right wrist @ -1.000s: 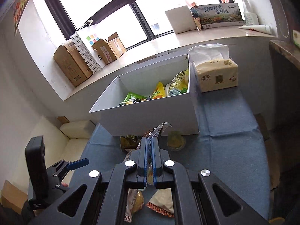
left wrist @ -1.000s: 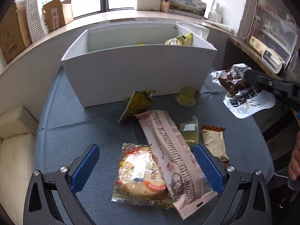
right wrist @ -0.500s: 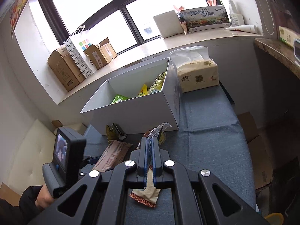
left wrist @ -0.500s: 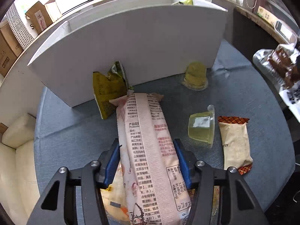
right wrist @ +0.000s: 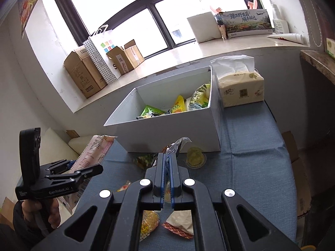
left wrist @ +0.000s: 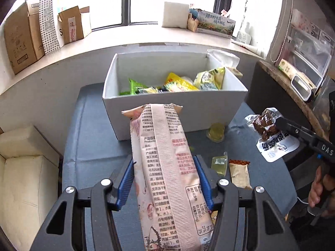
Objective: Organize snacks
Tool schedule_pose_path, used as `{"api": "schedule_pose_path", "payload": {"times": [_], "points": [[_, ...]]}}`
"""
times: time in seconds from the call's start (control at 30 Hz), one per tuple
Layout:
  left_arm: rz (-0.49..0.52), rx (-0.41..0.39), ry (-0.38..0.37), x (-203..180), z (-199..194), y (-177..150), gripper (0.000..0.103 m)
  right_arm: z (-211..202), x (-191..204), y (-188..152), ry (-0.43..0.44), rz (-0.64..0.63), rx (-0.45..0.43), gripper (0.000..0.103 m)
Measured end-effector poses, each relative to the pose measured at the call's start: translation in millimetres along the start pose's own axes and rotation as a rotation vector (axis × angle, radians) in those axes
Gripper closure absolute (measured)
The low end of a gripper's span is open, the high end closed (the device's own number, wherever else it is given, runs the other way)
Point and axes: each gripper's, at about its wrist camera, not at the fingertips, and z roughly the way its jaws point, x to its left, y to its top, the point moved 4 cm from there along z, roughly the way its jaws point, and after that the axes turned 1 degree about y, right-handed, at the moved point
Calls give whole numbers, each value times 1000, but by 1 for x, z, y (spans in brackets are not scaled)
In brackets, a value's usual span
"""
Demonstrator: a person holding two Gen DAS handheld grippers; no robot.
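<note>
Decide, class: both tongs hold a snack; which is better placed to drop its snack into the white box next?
Probably left. The left tongs hold the long pink packet, its tip already at the white box. The right tongs hold the brown snack off to the side.

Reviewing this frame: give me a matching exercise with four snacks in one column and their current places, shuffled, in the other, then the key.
Snacks
1. Long pink packet
2. Brown-and-white pouch
3. Round jelly cup
4. Green packet

Places
A. Inside the white box
B. On the blue cloth, near the box's front wall
C. Clamped in the left gripper
D. Pinched in the right gripper

Pairs: 1-C, 2-D, 3-B, 4-A
</note>
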Motion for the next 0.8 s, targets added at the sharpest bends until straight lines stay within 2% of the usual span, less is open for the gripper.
{"api": "schedule_pose_path", "payload": {"times": [0.1,0.3,0.4,0.43,0.47,0.53,0.6,0.67,0.7,0.73,0.8], "points": [[-7,-27,-2,9,-8,27,43,3,12,18,43,-14,-15,100],[33,-96,-13,22,-6,95,43,21,36,76,58,-96,-63,100],[59,-107,8,21,10,129,43,44,42,106,74,-111,-30,103],[61,-105,23,21,17,136,43,53,44,113,52,-133,0,103],[62,-97,29,20,24,141,43,56,44,119,26,-138,6,103],[55,-90,6,18,30,144,43,58,48,119,46,-163,26,103],[75,-104,-2,13,33,143,43,59,43,106,3,-173,37,87],[88,-100,9,12,37,142,43,62,35,84,-26,-166,78,16],[86,-97,2,11,40,141,43,62,32,74,-14,-160,77,5],[87,-93,-7,10,42,141,43,64,30,63,1,-163,83,0],[97,-92,2,9,45,142,43,74,28,40,4,-196,143,0]]}}
